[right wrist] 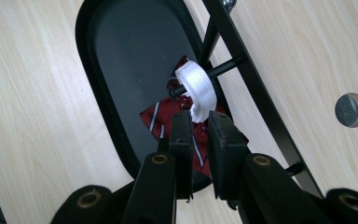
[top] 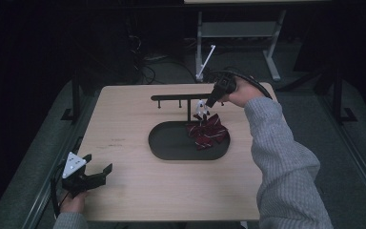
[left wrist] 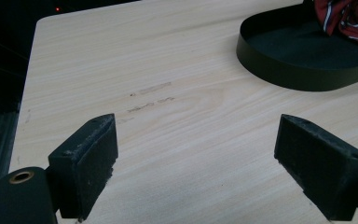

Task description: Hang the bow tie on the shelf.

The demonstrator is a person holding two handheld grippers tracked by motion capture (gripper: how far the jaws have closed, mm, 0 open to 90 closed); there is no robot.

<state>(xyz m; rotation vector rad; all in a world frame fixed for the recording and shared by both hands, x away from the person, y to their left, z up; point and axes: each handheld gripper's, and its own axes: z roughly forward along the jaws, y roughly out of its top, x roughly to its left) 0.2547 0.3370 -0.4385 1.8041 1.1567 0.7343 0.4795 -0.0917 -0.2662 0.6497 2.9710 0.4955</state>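
Dim room, dark surround; the bench (top: 138,191) catches even overhead light. Close to the camera the jaws go soft, with faint shadows beneath them.

Dark red striped bow tie (right wrist: 154,116) crumpled at tray's end; its white strap loop (right wrist: 197,89) around rack peg.

The light wood counter (top: 138,191) bears faint scuff marks (left wrist: 150,87) near its left side. A round hole (right wrist: 352,109) pierces it beyond the rack. Grey floor (top: 357,138) surrounds it.
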